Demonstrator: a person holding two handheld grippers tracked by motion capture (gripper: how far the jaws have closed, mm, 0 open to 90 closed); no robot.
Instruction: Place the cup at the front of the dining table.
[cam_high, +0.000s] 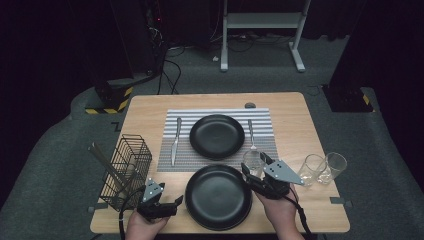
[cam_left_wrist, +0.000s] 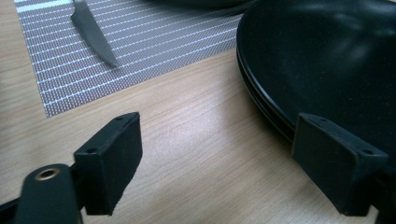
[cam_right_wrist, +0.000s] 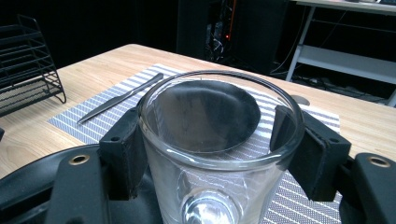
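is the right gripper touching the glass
Touching. In the right gripper view the right gripper has both jaws pressed flat against opposite sides of the clear glass, no gap showing.

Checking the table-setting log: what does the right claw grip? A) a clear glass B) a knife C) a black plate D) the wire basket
A: in the right gripper view the right claw has a jaw pressed on each side of a clear glass, held upright.
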